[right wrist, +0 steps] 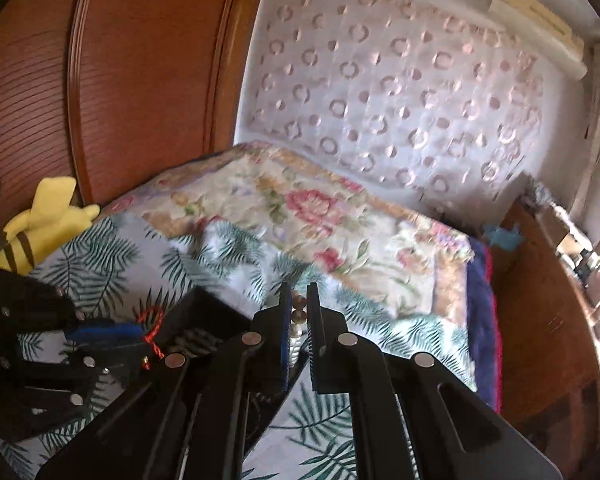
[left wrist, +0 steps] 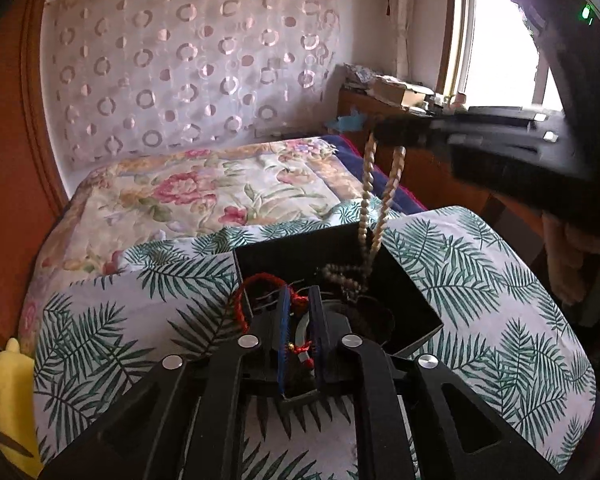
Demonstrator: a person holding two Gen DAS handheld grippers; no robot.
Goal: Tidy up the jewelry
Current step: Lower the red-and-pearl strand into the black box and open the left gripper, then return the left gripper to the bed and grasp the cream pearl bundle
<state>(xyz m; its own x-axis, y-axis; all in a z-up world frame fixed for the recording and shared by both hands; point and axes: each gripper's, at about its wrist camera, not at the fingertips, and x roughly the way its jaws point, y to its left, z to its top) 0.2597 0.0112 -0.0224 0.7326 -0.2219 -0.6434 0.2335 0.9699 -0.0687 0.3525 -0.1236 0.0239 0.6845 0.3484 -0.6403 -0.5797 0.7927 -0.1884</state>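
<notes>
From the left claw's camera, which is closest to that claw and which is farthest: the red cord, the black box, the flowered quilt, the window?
1. Red cord: caught between the left claw's fingers.
2. Black box: just beyond the fingertips, on the leaf-print cloth.
3. Flowered quilt: behind the box, toward the left.
4. Window: farthest, upper right, past the bed.

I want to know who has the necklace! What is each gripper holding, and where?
Right gripper pinches the bead necklace at its top; it dangles into the black box. Left gripper grips the red cord bracelet on one side.
</notes>
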